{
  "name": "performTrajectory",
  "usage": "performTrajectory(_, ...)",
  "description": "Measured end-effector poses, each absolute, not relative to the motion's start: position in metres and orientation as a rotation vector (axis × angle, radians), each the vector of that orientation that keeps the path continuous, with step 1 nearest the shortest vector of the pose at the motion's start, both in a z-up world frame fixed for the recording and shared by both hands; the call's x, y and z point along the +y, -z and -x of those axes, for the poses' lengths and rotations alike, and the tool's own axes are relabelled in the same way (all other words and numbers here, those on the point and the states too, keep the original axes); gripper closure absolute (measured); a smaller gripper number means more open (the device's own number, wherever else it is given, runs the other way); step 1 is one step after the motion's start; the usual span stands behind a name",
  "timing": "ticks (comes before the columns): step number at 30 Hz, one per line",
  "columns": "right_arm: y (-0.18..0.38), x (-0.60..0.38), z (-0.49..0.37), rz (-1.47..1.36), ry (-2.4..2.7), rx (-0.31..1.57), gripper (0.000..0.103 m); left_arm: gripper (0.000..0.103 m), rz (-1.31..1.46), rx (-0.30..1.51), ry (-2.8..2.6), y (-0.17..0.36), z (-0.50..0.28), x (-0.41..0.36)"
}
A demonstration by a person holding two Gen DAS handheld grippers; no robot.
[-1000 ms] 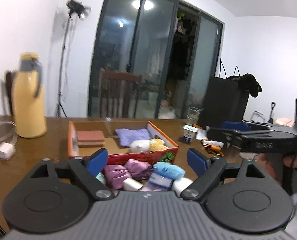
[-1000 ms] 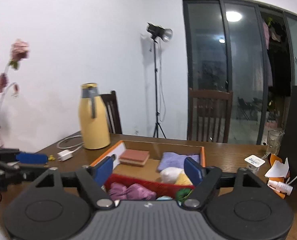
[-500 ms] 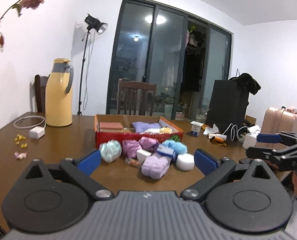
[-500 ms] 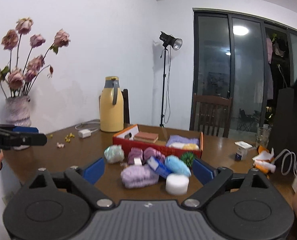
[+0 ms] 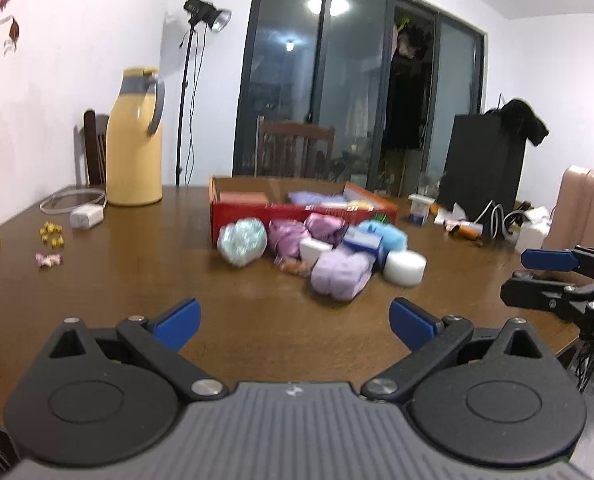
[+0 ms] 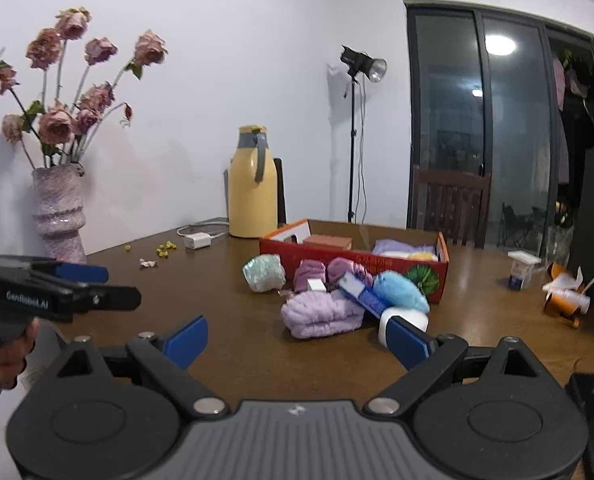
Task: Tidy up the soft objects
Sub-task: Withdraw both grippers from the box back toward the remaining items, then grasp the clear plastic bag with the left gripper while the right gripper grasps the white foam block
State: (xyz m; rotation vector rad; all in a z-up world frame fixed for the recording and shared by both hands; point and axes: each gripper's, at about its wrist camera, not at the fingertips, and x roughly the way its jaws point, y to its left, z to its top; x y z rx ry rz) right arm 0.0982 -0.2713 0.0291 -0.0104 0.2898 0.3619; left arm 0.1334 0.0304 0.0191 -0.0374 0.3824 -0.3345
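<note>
A pile of soft things lies on the brown table in front of a red box [image 5: 297, 213] [image 6: 353, 258]: a lilac folded towel [image 5: 339, 274] [image 6: 321, 314], a shiny pale ball [image 5: 242, 240] [image 6: 264, 278], pink-purple bundles [image 5: 287, 236] [image 6: 329, 272], a blue fluffy ball [image 5: 389, 234] [image 6: 401, 292], a white round pad [image 5: 404, 266] [image 6: 411, 318]. The box holds a pink block, a lilac cloth and yellow-white fluff. My left gripper [image 5: 293, 320] is open and empty, back near the table's front edge. My right gripper [image 6: 299, 340] is open and empty, also back from the pile.
A yellow thermos jug [image 5: 135, 160] [image 6: 253, 184] and a white charger [image 5: 86, 216] stand at the back left. A vase of dried roses [image 6: 59, 216] is at the left. Small bottles, a cup and cables [image 6: 565, 300] lie at the right. A chair stands behind the table.
Both grippers have pulled back and away from the box. The pile and the box now lie farther off, with more bare table between them and the fingers.
</note>
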Motion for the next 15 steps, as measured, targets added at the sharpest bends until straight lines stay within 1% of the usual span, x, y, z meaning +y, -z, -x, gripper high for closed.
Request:
performTrajectory(6, -0.007, -0.276, -0.129, -0.041, -0.327, 0.336, 0.007, 0.0, 0.05, 0.417, 0.312, -0.004, -0.156, 0.031)
performTrajectory(15, 0.0, -0.271, -0.185, -0.05, -0.306, 0.368, 0.009, 0.0, 0.045, 0.419, 0.343, 0.001, -0.21, 0.015)
